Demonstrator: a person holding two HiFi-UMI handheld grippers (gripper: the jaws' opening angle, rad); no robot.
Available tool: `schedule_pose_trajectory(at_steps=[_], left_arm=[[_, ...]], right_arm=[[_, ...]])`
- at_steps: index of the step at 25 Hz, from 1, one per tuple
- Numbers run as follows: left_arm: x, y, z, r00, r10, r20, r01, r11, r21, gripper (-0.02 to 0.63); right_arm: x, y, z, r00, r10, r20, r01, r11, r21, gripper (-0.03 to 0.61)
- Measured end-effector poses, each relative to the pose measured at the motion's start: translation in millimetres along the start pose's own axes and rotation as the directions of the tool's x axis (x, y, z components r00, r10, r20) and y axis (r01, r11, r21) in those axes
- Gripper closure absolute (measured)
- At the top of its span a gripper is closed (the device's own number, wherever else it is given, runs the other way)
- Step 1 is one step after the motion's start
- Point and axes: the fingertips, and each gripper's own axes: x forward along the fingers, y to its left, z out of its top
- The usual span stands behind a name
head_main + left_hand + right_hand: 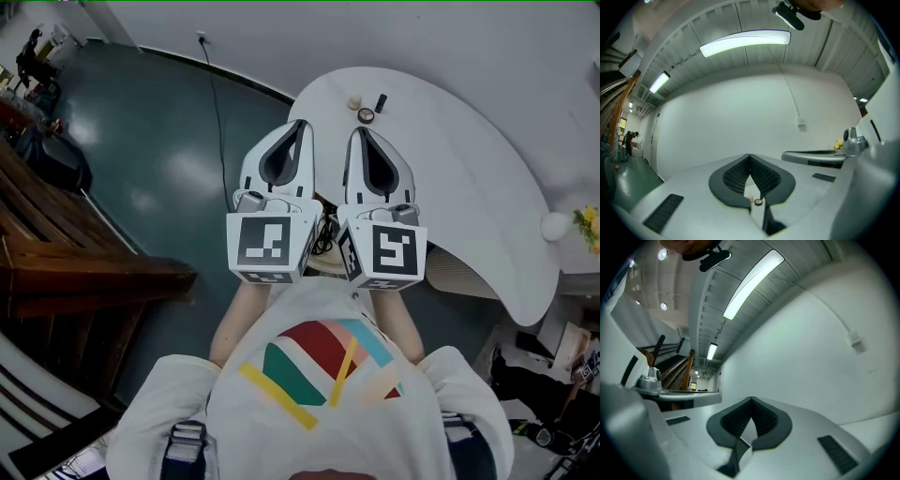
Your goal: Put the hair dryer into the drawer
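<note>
A wooden staircase [66,253] is filling the far left of the head view, beside a dark green floor [169,169]. A black cable [217,122] is hanging down the white wall from a socket [201,38].

The person is holding both grippers side by side at chest level, pointing forward over the near edge of a curved white table [450,150].

The left gripper [300,127] is showing its jaws together at the tips in its own view, with nothing clamped between them. Through the small opening below the tips, a dark ring-shaped item [758,201] and a cream round piece [751,198] are showing on the table beyond.

Between the two marker cubes, below the grippers, a tangle of black cord [324,234] and a pale shape are peeking out. They are too hidden to tell whether this is the hair dryer, and I cannot make out the drawer.

The right gripper [361,131] is likewise keeping its jaws closed tip to tip and empty in its own view.

Just ahead of it a small black cylinder [381,101] is standing on the table. Near the table's right end a white round object [555,226] is sitting beside yellow flowers [589,223].
</note>
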Motion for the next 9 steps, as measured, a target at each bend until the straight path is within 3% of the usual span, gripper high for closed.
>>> schedule_pose_trajectory(at_steps=[9], left_arm=[[3, -16, 2, 1.0, -0.004, -0.009, 0.004, 0.999, 0.032, 0.597]], right_arm=[[-1, -8, 0, 1.0, 0.026, 0.002, -0.027, 0.999, 0.025, 0.568]])
